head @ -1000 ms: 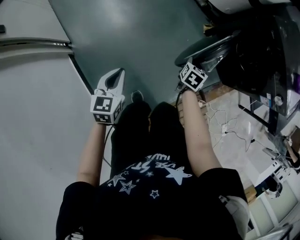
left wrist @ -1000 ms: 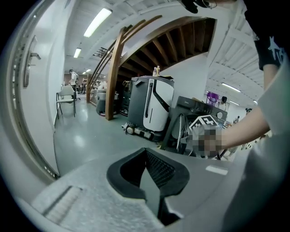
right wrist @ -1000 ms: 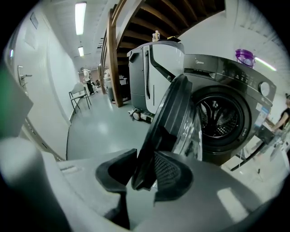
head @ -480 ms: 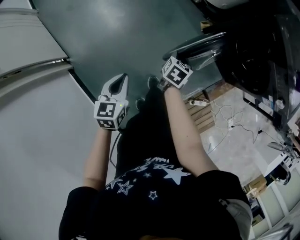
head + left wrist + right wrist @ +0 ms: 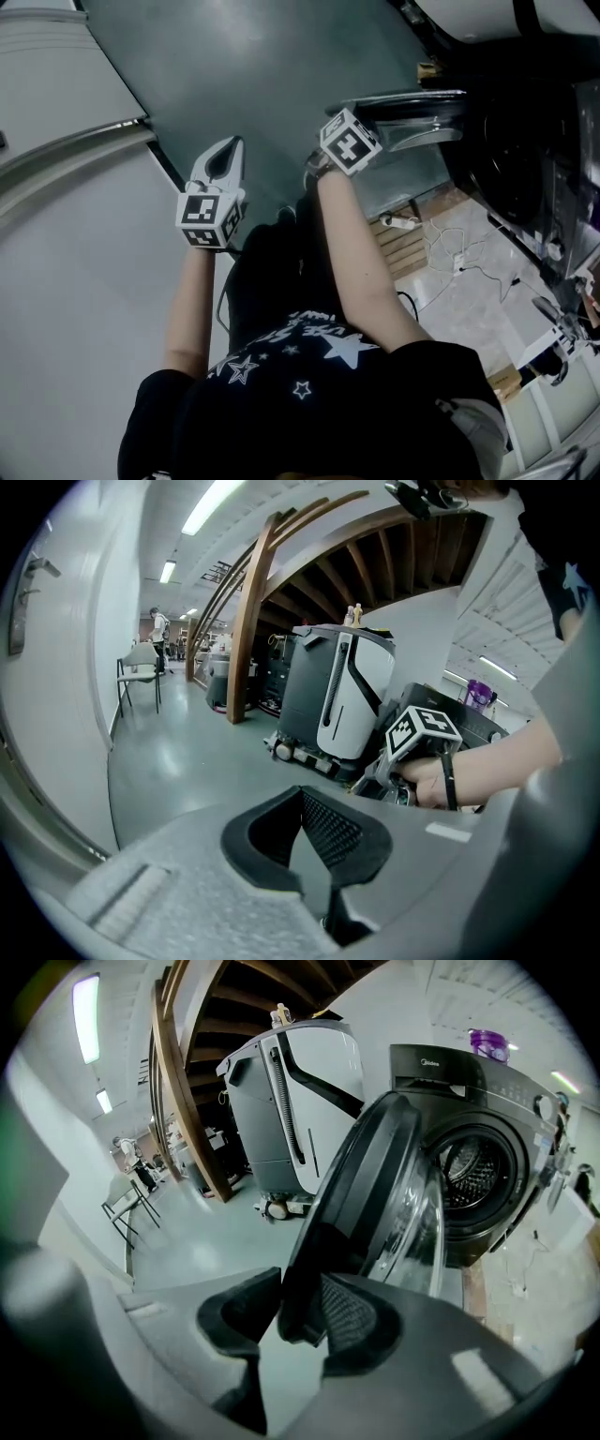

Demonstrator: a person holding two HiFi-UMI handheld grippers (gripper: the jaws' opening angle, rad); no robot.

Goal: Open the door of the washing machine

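The dark front-loading washing machine (image 5: 487, 1176) stands at the right with its drum uncovered. Its round glass door (image 5: 375, 1194) is swung well out, and from above the door (image 5: 412, 112) juts over the green floor. My right gripper (image 5: 300, 1279) is shut on the door's dark rim, which runs up between the two pads. In the head view its marker cube (image 5: 350, 142) sits just left of the door. My left gripper (image 5: 236, 142) hangs over the floor to the left, fingertips together and holding nothing. The left gripper (image 5: 302, 794) view shows the right hand's cube (image 5: 422, 735) beyond it.
A white and dark floor-cleaning machine (image 5: 300, 1091) stands behind the door. A slanted wooden beam (image 5: 248, 621) and a chair (image 5: 139, 672) are further back. Cables and a power strip (image 5: 441, 253) lie on the floor by the washer. A white wall (image 5: 56, 281) runs along the left.
The right gripper has moved left in the head view with the door rim in it, and the door has swung further out. The left gripper has drifted along beside it.
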